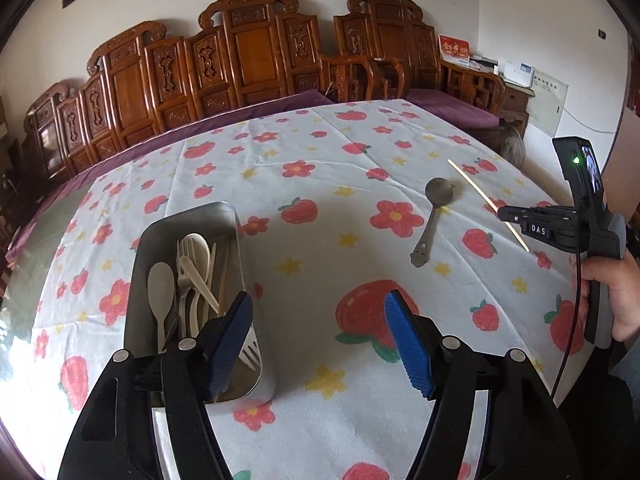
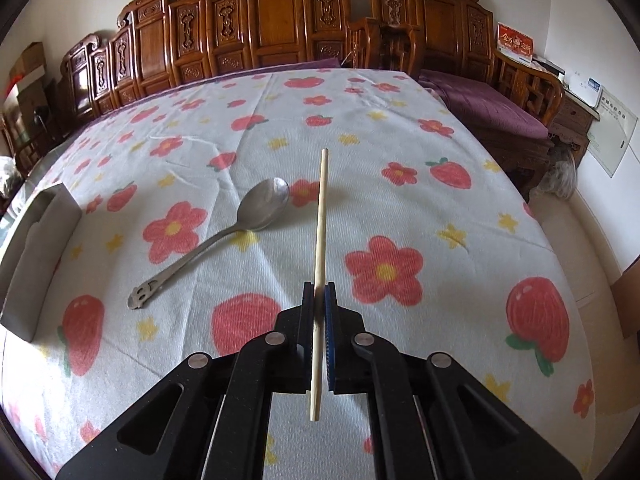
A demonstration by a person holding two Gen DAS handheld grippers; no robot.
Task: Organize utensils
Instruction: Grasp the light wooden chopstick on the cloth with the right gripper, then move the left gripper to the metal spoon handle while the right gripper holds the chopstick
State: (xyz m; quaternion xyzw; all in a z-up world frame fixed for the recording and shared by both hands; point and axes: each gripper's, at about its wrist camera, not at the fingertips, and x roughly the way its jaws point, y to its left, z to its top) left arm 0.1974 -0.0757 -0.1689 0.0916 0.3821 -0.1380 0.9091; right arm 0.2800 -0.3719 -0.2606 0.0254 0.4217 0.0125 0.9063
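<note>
A metal tray [image 1: 160, 232] at the left holds several utensils: white plastic spoons, a fork and chopsticks. My left gripper [image 1: 320, 344] is open and empty, low over the table beside the tray's near end. A metal spoon [image 1: 434, 208] lies on the flowered tablecloth; it also shows in the right wrist view [image 2: 240, 224]. My right gripper [image 2: 319, 292] is shut on a wooden chopstick [image 2: 321, 216] and holds it above the cloth, to the right of the spoon. The chopstick also shows in the left wrist view [image 1: 476, 190], held by the right gripper [image 1: 505, 213]. The tray [image 2: 36, 256] sits at the far left.
The table is covered by a white cloth [image 1: 320, 184] with red flowers and strawberries. Carved wooden benches [image 1: 248, 52] with purple cushions stand behind the table. The table's right edge drops to the floor [image 2: 592, 232].
</note>
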